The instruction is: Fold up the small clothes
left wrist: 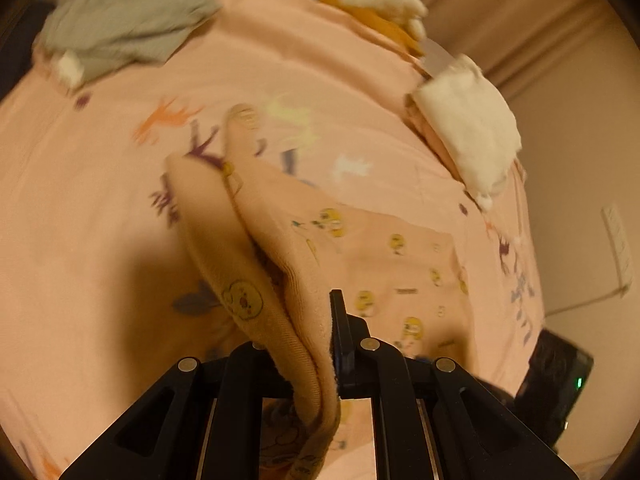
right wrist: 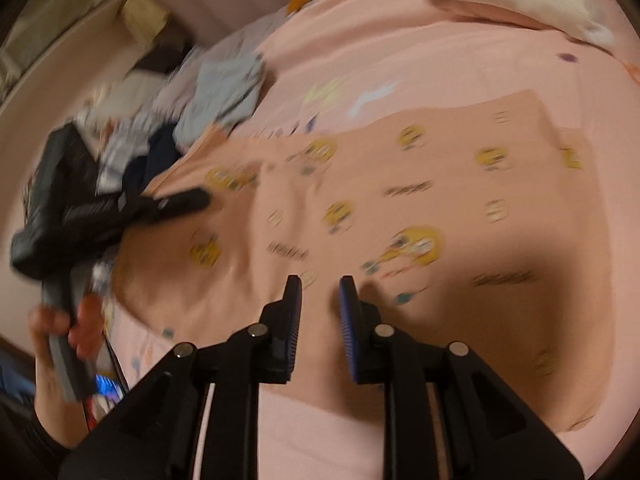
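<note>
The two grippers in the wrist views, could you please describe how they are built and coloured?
Both are matte black plastic. The right gripper has angular linkage arms with round silver pivot pins and blue ribbed pads on its fingers. The left gripper shows the same black arms and silver pins. From the right wrist view it has a dark grey handle.

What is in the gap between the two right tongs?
Nothing is caught there. In the right wrist view the right tongs stand open above the peach garment, and only its cloth shows through the gap.
</note>
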Demonstrator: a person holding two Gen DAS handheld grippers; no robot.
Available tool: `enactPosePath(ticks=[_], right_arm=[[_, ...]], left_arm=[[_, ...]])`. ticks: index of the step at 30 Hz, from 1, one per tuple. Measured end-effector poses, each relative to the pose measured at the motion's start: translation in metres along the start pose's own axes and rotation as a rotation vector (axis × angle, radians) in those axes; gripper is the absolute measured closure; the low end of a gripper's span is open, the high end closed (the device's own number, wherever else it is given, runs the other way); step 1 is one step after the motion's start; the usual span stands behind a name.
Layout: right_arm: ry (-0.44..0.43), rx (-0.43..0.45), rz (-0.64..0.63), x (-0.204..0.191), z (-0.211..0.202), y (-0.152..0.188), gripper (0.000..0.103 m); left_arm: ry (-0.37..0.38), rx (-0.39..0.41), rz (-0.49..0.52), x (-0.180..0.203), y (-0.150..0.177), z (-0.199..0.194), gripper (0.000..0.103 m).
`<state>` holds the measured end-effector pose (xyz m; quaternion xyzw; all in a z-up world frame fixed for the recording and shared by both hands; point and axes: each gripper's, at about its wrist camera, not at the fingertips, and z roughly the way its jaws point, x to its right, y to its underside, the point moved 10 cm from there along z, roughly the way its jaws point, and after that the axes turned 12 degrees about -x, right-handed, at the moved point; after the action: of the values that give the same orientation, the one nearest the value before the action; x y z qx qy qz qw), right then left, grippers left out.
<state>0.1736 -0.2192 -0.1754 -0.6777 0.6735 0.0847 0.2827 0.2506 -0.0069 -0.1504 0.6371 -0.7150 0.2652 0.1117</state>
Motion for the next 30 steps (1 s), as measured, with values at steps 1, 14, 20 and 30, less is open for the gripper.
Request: enactPosePath(ticks=[1, 14, 20, 30], right_arm=[[-0.011, 0.014, 0.02, 0.003, -0.003, -0.005, 0.083], [-0.107, 0.185, 0.303, 0.088, -0.066, -0.017, 0.067], [-0.158, 0.203, 0.373, 0.106, -0.074, -0.015, 0.056], [-0.218, 0.171, 0.343, 0.085, -0.071, -0.014, 0.054]], left_arm=[[-0.012, -0.001, 0.018, 0.01, -0.002, 0.001, 0.094], [-0.109, -0.215, 0.176, 0.116, 0.027, 0.098, 0.085], [-0.013, -0.256, 0.198, 0.132, 0.036, 0.101, 0.056], [-0.012, -0.129, 0.174, 0.101, 0.031, 0.054, 0.056]])
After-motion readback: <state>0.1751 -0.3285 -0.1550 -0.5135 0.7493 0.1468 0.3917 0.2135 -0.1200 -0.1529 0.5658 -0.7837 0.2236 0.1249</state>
